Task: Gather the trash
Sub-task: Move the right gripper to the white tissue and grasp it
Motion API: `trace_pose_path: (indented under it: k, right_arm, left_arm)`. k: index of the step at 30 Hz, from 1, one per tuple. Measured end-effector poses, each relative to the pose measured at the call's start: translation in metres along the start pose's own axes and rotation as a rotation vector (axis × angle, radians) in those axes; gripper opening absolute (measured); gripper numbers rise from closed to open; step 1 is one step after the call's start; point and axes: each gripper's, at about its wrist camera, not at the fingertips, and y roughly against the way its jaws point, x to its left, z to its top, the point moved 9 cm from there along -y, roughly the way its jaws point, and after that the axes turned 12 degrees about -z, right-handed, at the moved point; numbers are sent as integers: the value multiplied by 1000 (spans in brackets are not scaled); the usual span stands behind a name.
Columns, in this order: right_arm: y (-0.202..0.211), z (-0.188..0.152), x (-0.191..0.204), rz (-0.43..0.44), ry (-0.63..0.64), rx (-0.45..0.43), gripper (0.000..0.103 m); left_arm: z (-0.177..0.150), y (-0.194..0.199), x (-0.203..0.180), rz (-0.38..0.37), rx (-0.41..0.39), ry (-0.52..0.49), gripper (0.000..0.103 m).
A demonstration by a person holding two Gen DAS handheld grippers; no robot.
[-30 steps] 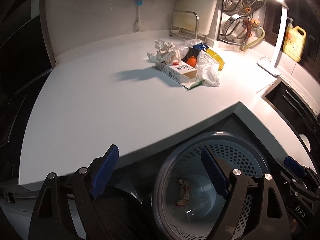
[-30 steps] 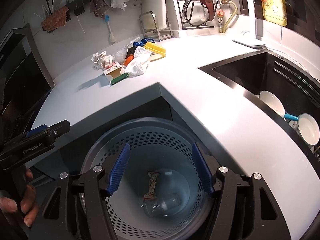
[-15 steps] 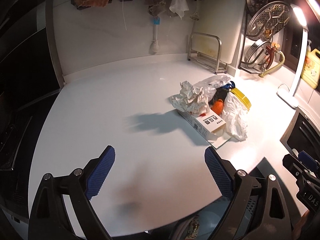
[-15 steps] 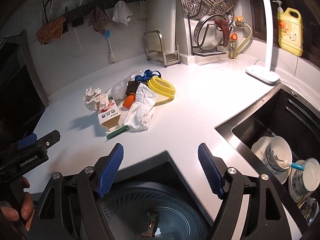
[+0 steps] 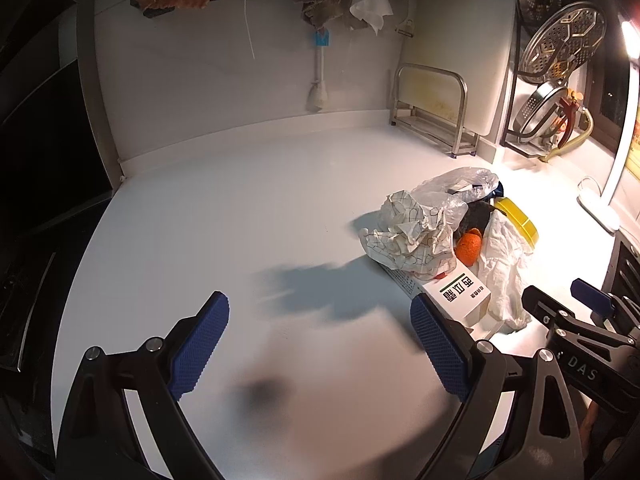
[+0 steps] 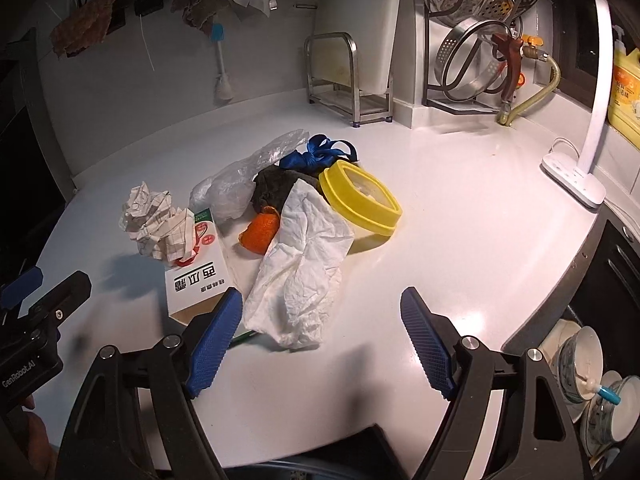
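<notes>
A pile of trash lies on the white counter [image 6: 460,208]: crumpled checked paper [image 6: 156,222] [image 5: 408,236], a white carton [image 6: 198,280] [image 5: 456,294], a clear plastic bag [image 6: 240,184] [image 5: 456,188], an orange scrap [image 6: 262,232] [image 5: 469,246], a white tissue [image 6: 304,268] [image 5: 506,272], a yellow lid [image 6: 360,196] [image 5: 518,218] and a blue ribbon [image 6: 320,152]. My right gripper [image 6: 322,340] is open and empty just in front of the tissue. My left gripper [image 5: 320,344] is open and empty, left of the pile; its right pad is near the carton.
A steel rack [image 6: 348,76] with a cutting board and a steamer rack [image 6: 480,40] stand at the back. A white lamp [image 6: 588,152] and yellow detergent bottle [image 6: 626,84] are at right. The sink [image 6: 592,360] holds dishes. Cloths hang on the wall.
Both grippers have risen from over the perforated bin and moved forward over the counter toward the trash pile. The bin has dropped out of view. Both stay open.
</notes>
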Motion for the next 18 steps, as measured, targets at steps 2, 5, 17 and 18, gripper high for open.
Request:
trace_pose_path:
  k: [2,5,17,18]
  right_arm:
    - [-8,3,2,-3,-2,7,78]
    - [-19,8,5,-13,-3,29,78]
    - [-45,7,8,-25,22,85,51]
    - [-45,6,9,-14,24,86,42]
  left_arm:
    - [0,-4,1,-5,5,4,90]
    - [0,-8,2,-7,10,7,90]
    - [-4,-18,-2,-23,34,4,90]
    - [-4,-18,-3,-26,36,5,90]
